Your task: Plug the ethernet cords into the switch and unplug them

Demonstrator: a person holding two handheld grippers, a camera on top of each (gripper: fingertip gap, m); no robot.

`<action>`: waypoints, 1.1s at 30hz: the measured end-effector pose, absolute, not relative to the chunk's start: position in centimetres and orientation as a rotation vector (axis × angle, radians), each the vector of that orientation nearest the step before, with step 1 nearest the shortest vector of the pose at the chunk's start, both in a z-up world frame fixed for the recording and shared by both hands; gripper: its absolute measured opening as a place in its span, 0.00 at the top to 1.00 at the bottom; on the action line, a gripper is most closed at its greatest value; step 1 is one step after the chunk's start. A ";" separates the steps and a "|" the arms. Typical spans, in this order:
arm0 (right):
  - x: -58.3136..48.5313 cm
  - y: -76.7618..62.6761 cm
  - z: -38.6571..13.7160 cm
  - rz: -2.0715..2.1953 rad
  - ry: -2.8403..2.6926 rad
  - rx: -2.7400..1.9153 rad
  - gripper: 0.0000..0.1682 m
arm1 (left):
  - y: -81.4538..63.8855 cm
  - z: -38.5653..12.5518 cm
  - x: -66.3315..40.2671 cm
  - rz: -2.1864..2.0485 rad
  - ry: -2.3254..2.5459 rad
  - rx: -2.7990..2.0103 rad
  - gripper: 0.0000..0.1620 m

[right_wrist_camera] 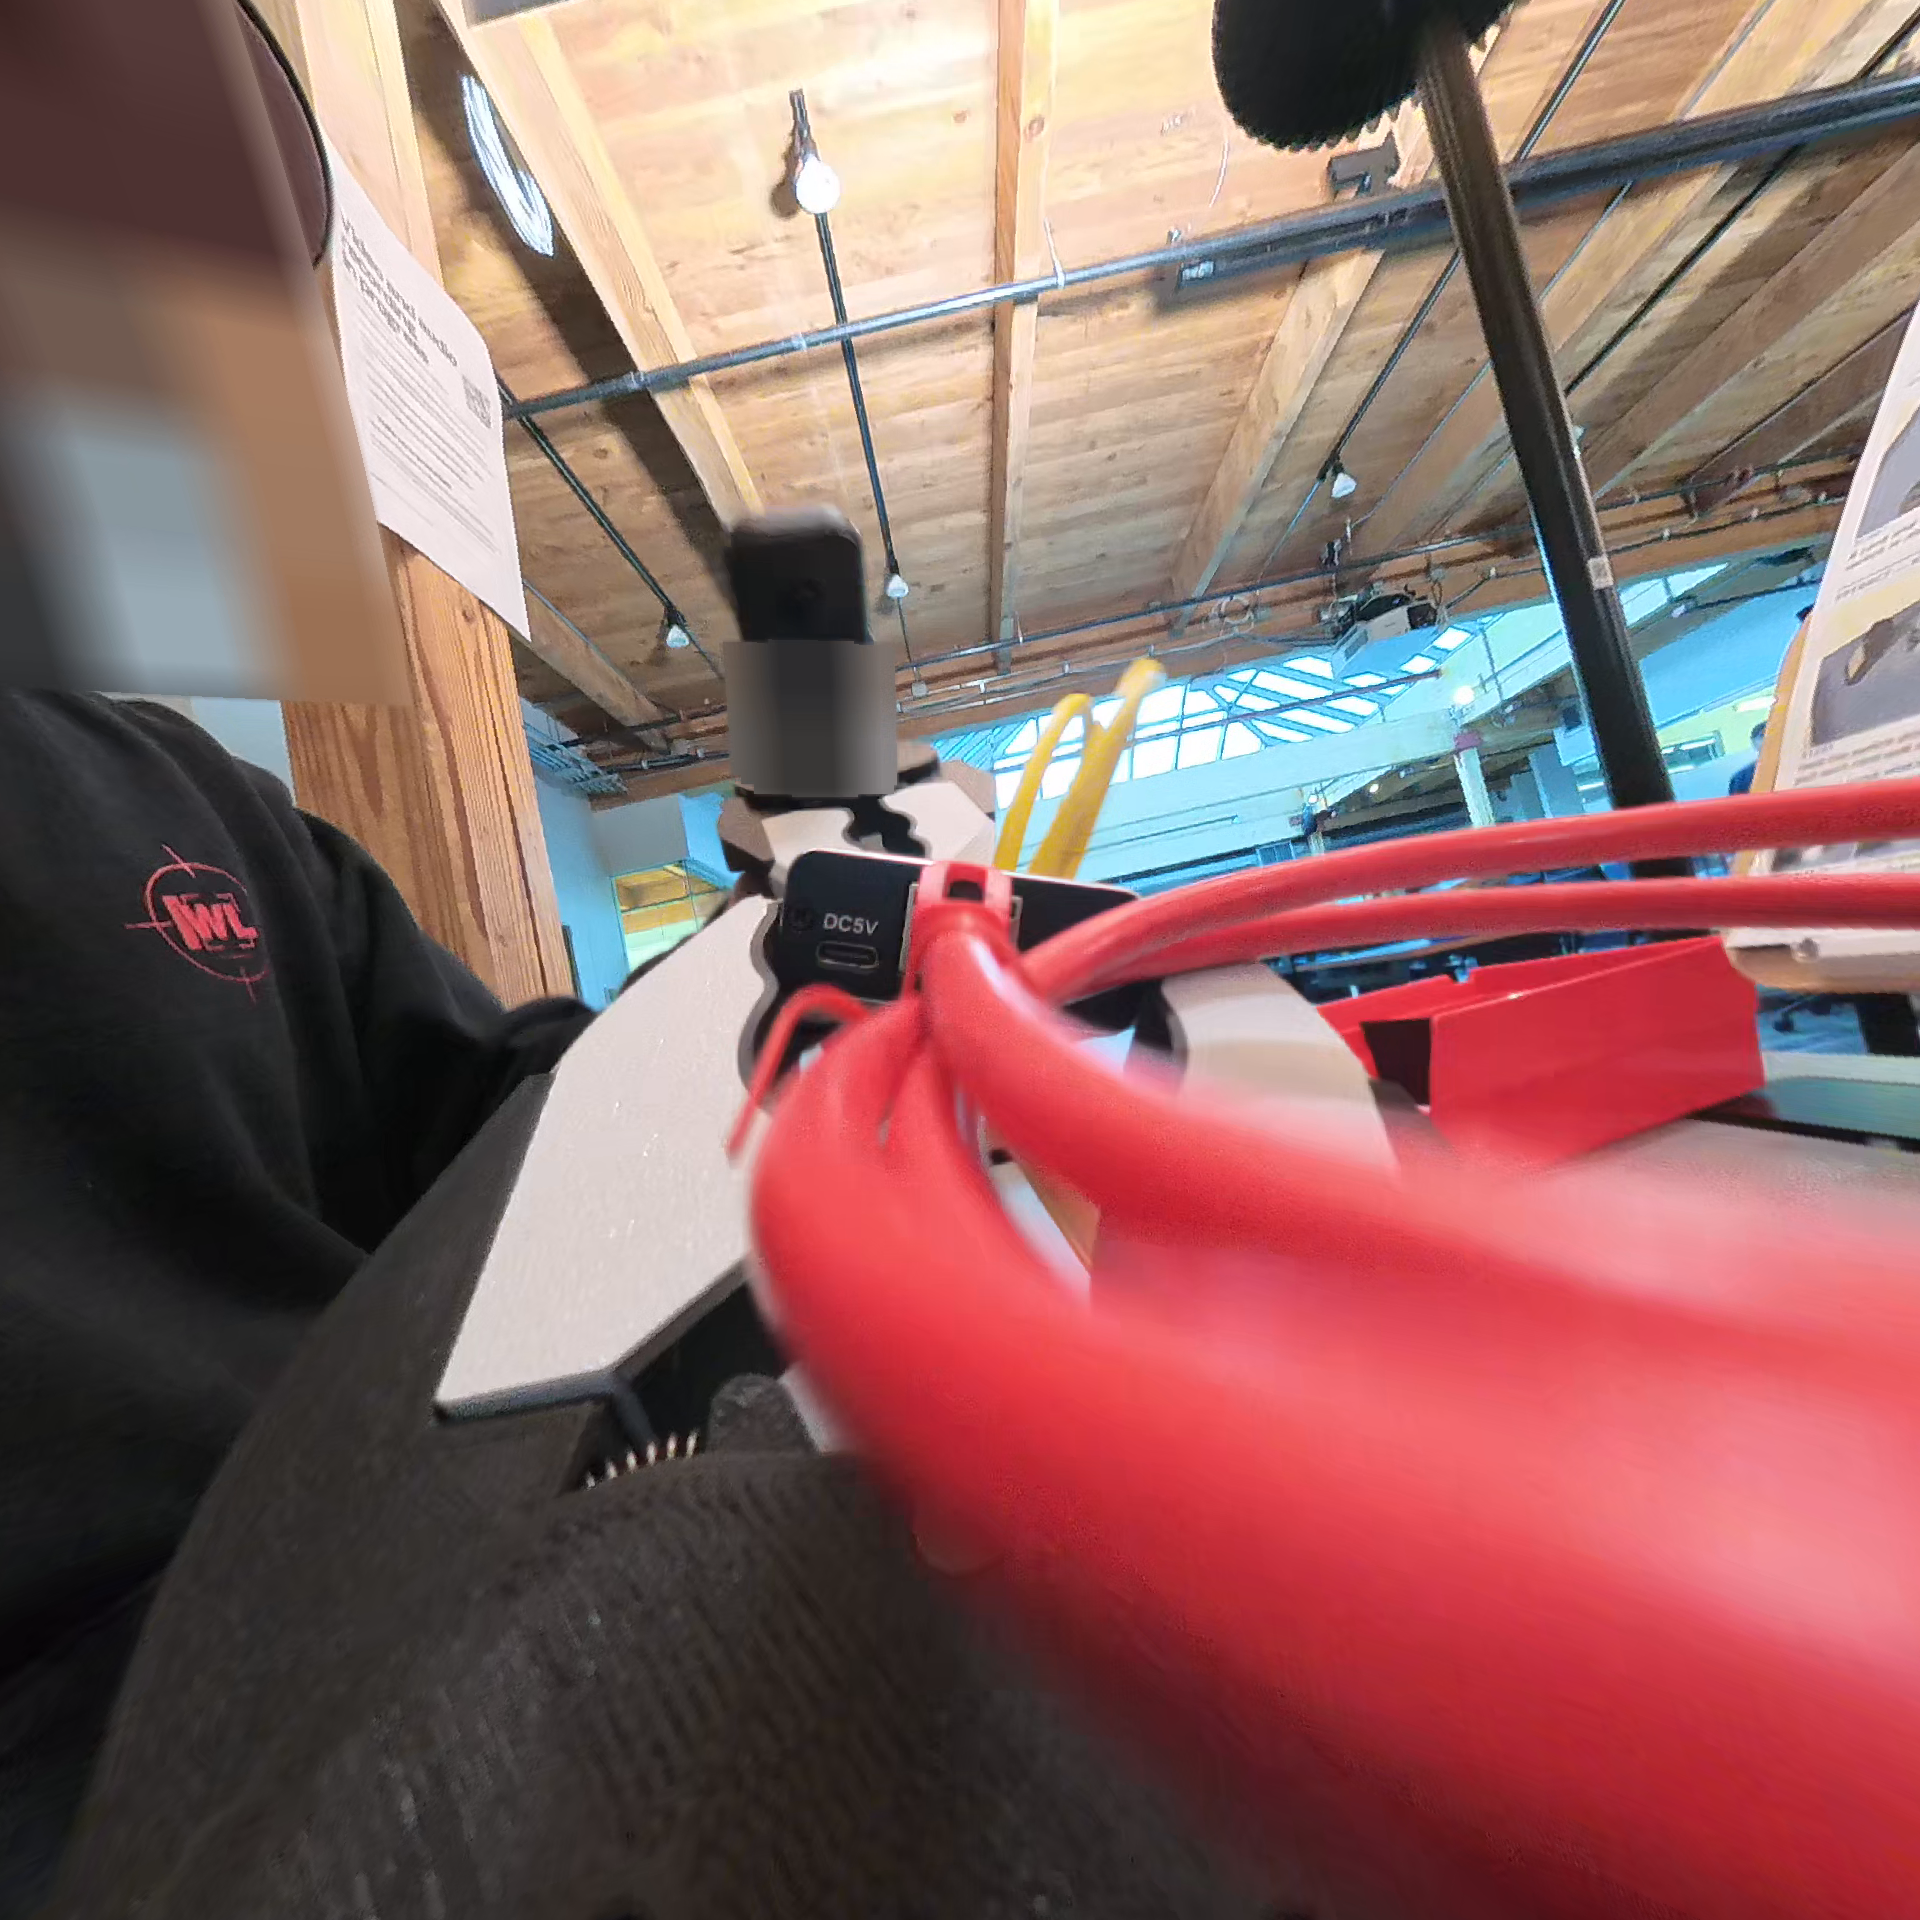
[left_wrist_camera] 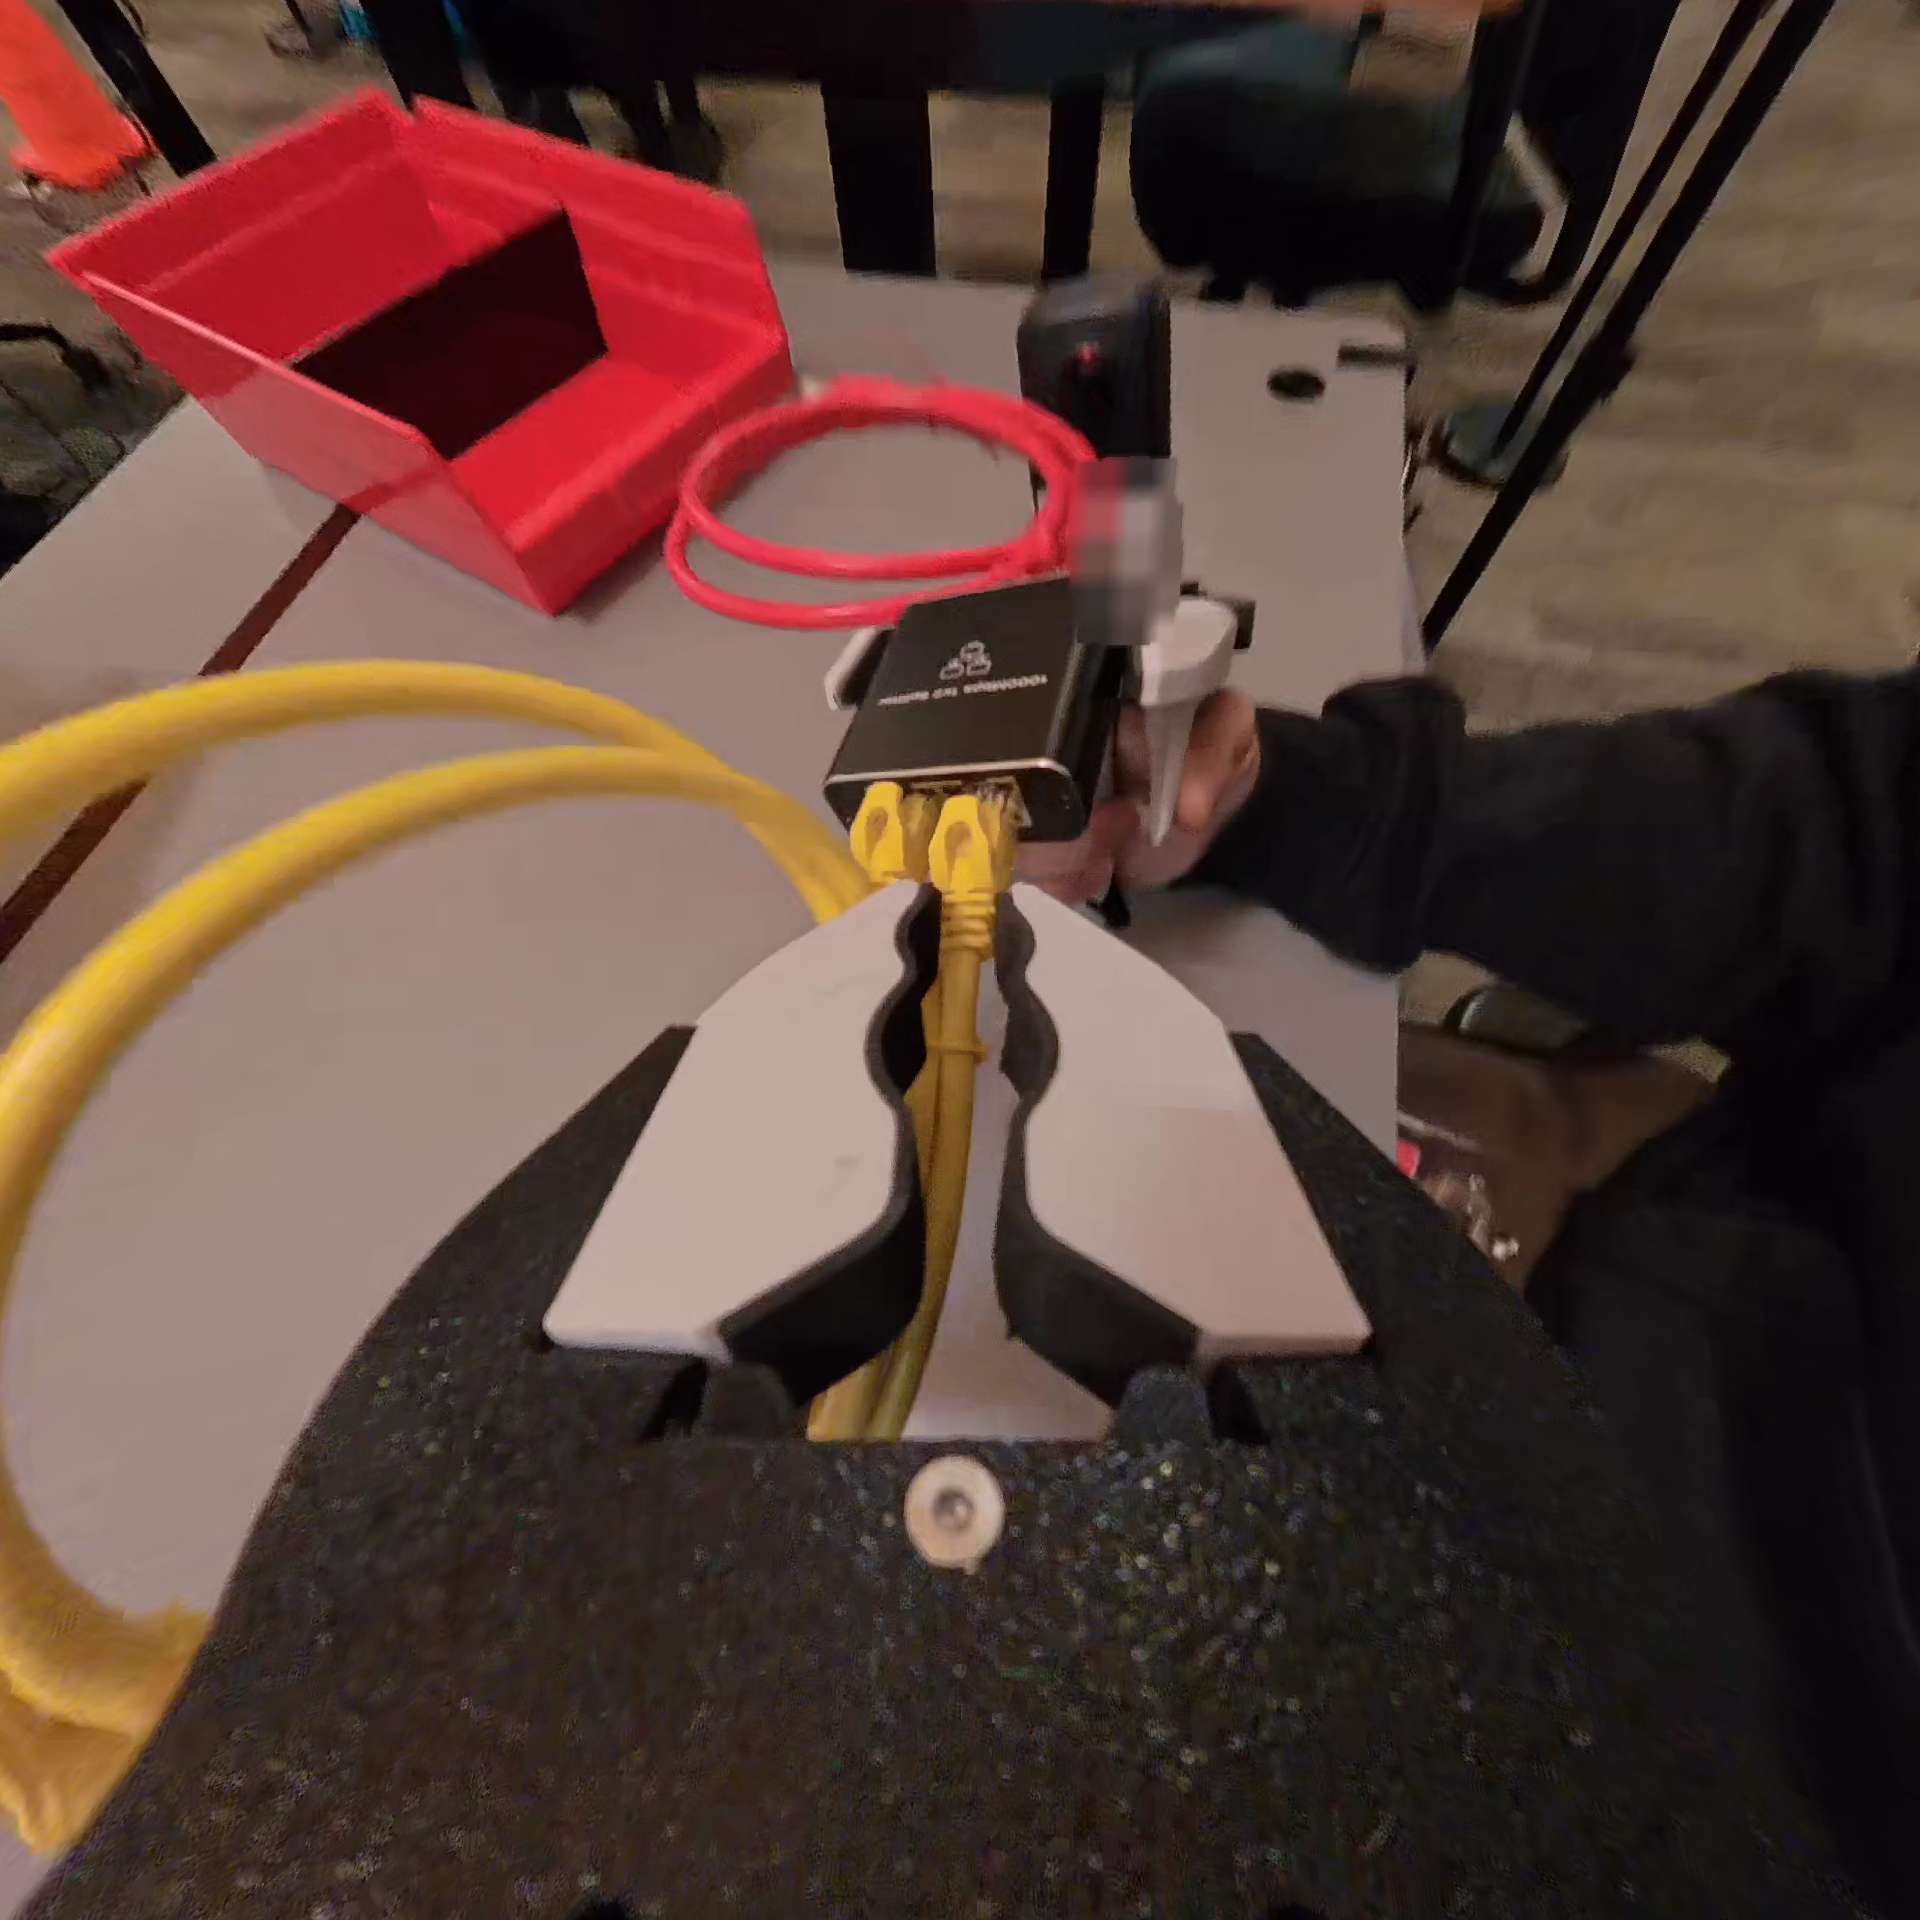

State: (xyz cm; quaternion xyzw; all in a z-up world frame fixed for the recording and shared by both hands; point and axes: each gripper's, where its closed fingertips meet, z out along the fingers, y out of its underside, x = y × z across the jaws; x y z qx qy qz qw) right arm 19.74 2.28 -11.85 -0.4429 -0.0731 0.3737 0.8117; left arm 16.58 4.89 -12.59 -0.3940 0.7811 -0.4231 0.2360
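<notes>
The black switch (left_wrist_camera: 971, 701) is held off the grey table (left_wrist_camera: 436, 1039) between the fingers of my right gripper (right_wrist_camera: 956, 966), which is shut on it. Two yellow ethernet plugs (left_wrist_camera: 881, 831) sit in its near ports. My left gripper (left_wrist_camera: 963, 906) is shut on the yellow cord (left_wrist_camera: 961, 997) just behind the right-hand plug (left_wrist_camera: 974, 844). The cord's loops (left_wrist_camera: 312, 727) sweep out to the left. In the right wrist view a red cord (right_wrist_camera: 1195, 1195) is plugged into the switch's (right_wrist_camera: 847, 920) other face, and its coil fills the foreground.
A red open bin (left_wrist_camera: 447, 343) stands at the table's far left. The red cord's coil (left_wrist_camera: 862, 499) lies behind the switch. A person's black sleeve (left_wrist_camera: 1507, 831) reaches in from the right. Black stand legs (left_wrist_camera: 1558, 364) and an orange cone (left_wrist_camera: 52, 94) are beyond the table. The grippers' ends are close to 5 cm from one another.
</notes>
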 end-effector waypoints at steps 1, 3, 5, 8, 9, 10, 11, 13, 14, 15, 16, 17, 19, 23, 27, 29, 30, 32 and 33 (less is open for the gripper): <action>19.8 2.4 -11.8 0.799 -0.149 -0.940 0.61 | 4.9 -12.3 16.7 -1.205 2.100 -1.085 0.94; 19.9 2.4 -11.6 0.814 -0.132 -0.911 0.61 | 4.9 -12.0 16.8 -1.242 2.036 -1.084 0.94; 19.7 2.7 -11.9 0.824 -0.132 -0.919 0.62 | 4.3 -10.7 17.2 -1.368 1.904 -1.041 1.00; 11.9 6.4 -13.9 0.759 -0.389 -1.188 0.62 | 3.6 -10.5 18.4 -1.342 1.855 -1.124 1.00; 10.9 7.3 -13.9 0.728 -0.398 -1.223 0.62 | 4.1 -10.1 18.0 -1.219 1.864 -1.050 1.00; 11.4 7.9 -14.0 0.700 -0.358 -1.233 0.62 | 4.1 -8.0 17.1 -1.259 1.811 -0.974 1.00; 12.6 7.8 -14.2 0.689 -0.307 -1.218 0.62 | 3.9 -6.0 15.9 -1.337 1.761 -0.940 1.00; 15.8 7.2 -14.1 0.691 -0.190 -1.162 0.62 | 4.5 -3.9 14.2 -1.378 1.684 -0.903 1.00; 17.3 6.5 -13.6 0.680 -0.139 -1.106 0.62 | 5.0 -3.9 13.6 -1.344 1.678 -0.890 1.00; 18.5 5.7 -12.9 0.683 -0.105 -1.051 0.62 | 5.7 -4.3 13.3 -1.291 1.681 -0.910 0.97; 19.5 4.9 -12.4 0.683 -0.081 -1.005 0.62 | 6.3 -5.2 13.0 -1.235 1.700 -0.954 0.92; 20.3 4.2 -12.0 0.682 -0.063 -0.968 0.62 | 6.5 -6.4 12.8 -1.198 1.750 -0.999 0.90; 21.3 3.1 -11.5 0.675 -0.050 -0.919 0.62 | 6.2 -8.8 12.9 -1.184 1.834 -1.078 0.89; 21.8 2.0 -10.7 0.700 -0.041 -0.829 0.62 | 5.1 -11.4 13.8 -1.237 1.873 -1.158 0.86; 21.7 1.7 -10.2 0.745 -0.041 -0.778 0.62 | 4.5 -13.6 14.6 -1.242 1.889 -1.193 0.86; 21.3 1.8 -10.1 0.748 -0.055 -0.787 0.62 | 4.2 -14.2 15.0 -1.227 1.877 -1.185 0.87; 21.1 1.8 -10.0 0.758 -0.062 -0.779 0.62 | 4.4 -14.7 15.3 -1.180 1.874 -1.192 0.87; 20.8 1.8 -9.8 0.778 -0.069 -0.762 0.62 | 4.5 -15.6 15.6 -1.091 1.897 -1.175 0.87; 20.7 1.7 -9.7 0.789 -0.072 -0.752 0.62 | 4.4 -16.0 15.7 -1.066 1.915 -1.168 0.88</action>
